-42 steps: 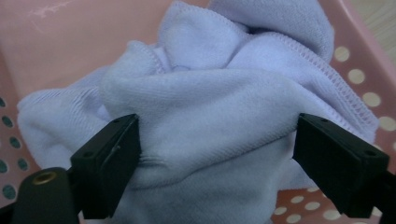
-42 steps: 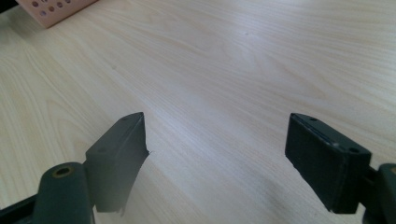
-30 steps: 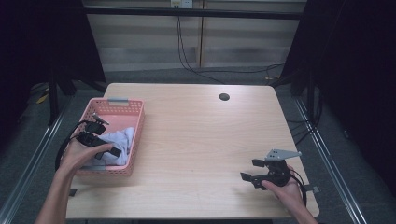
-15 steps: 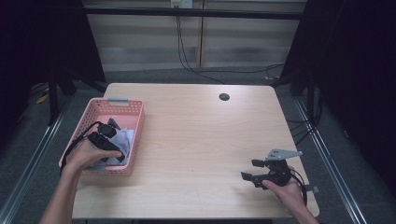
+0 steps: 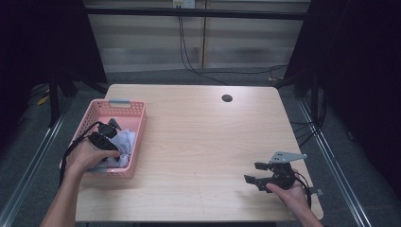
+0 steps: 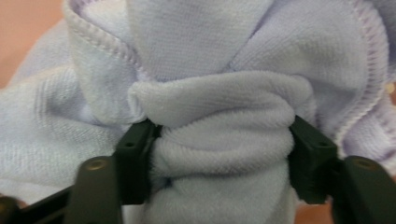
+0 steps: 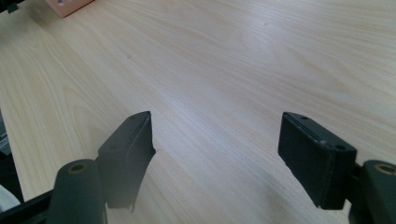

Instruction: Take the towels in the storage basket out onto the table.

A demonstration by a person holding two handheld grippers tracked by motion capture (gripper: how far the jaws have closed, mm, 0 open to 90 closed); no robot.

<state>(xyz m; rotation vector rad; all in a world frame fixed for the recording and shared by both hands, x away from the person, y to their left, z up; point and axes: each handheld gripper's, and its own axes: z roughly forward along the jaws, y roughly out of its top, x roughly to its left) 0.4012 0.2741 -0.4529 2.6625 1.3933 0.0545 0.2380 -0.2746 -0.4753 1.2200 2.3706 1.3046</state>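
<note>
One pink plastic basket on one wooden table; one pale lilac cloth bunched inside the basket; two handheld grippers, left gripper, right gripper; one round hole.

We can't see the cloth whole: the left gripper view crops it on all sides, and in the high view the hand and basket wall hide part. Basket corner cropped in the right gripper view.
</note>
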